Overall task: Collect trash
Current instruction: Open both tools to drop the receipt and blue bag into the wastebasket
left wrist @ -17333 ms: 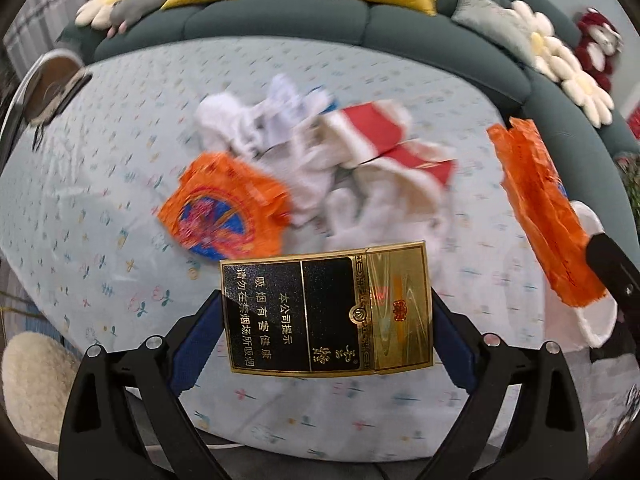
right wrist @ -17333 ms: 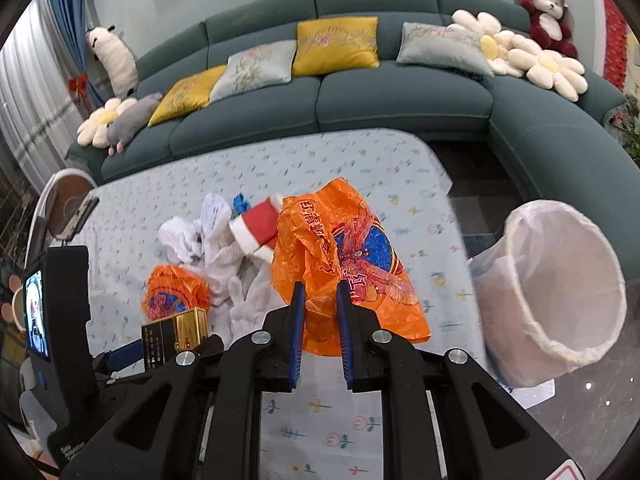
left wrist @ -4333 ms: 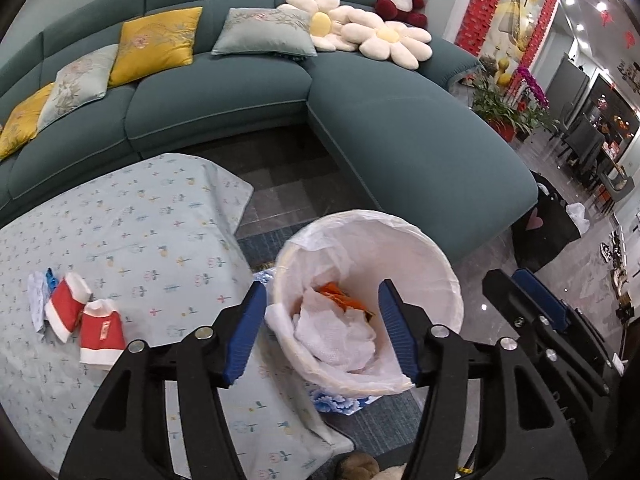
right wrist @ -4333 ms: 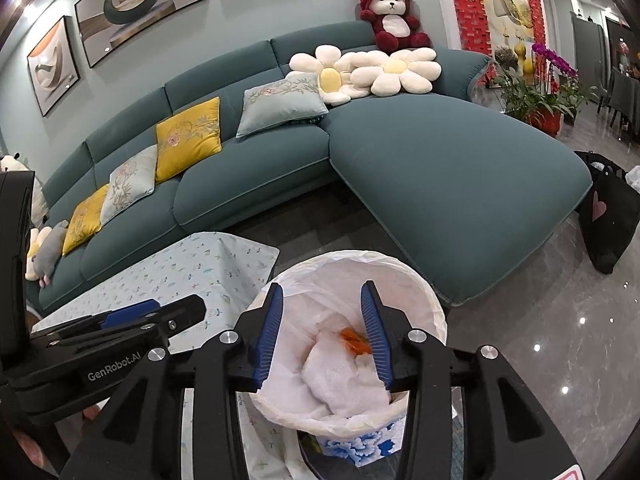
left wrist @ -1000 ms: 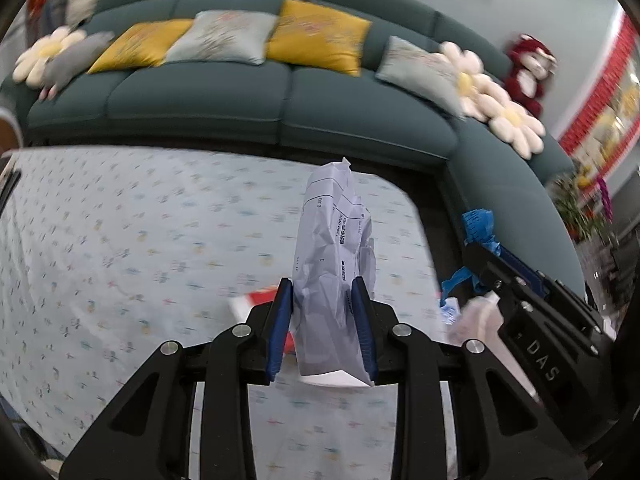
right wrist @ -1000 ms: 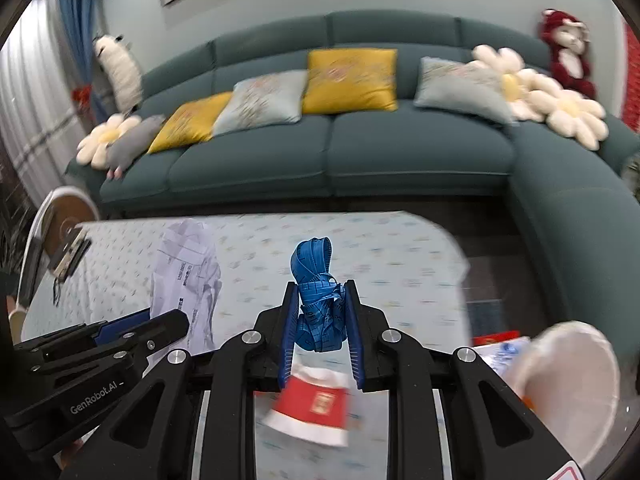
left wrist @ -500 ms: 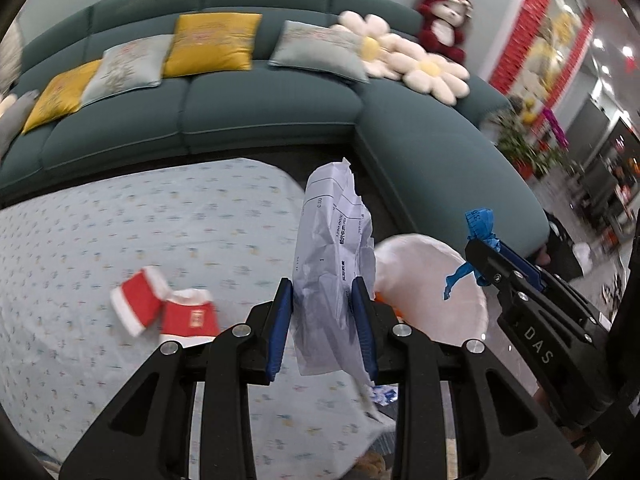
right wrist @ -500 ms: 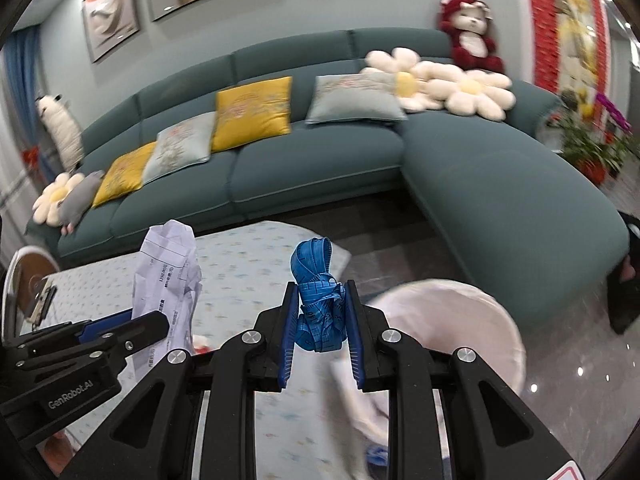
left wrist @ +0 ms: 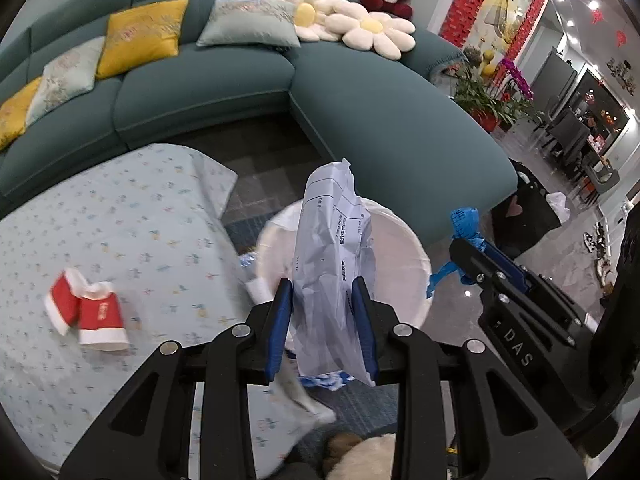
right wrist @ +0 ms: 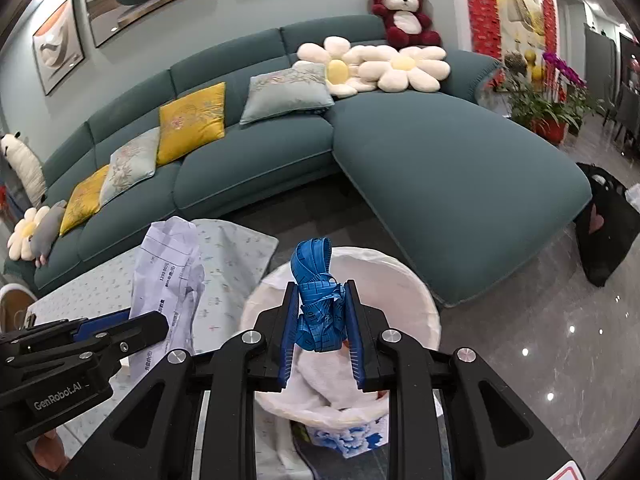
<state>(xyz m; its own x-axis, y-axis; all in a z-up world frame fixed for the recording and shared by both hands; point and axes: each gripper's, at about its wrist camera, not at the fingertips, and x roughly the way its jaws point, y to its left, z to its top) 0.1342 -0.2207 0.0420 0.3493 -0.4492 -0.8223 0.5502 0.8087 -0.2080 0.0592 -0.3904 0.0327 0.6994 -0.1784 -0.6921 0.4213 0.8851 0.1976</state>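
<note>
Left gripper [left wrist: 323, 322]: its two blue pads are clamping one crumpled sheet of printed paper [left wrist: 334, 248], which is standing upright between them.
Right gripper [right wrist: 320, 334]: its two blue pads are pinching one bundled blue measuring tape [right wrist: 318, 296], a loop of it rising above the fingertips.
Trash bin [right wrist: 420, 300]: one white-lined bin is sitting on the floor just off the table's right edge; both grippers are hovering over its open mouth, white tissue lying inside.
Table [left wrist: 132, 220]: one table under a pale floral cloth is carrying two red-and-white paper cups [left wrist: 86, 312], both lying side by side, well in from the right edge.
Sofa [right wrist: 440, 152]: one teal corner sofa is curving behind the table and bin.
Cushions: three yellow and three grey cushions are lining the sofa back in the right wrist view, beside two big daisy pillows [right wrist: 372, 66].
Teddy bear [right wrist: 402, 8]: one red-and-white bear is sitting on the sofa's back corner.
</note>
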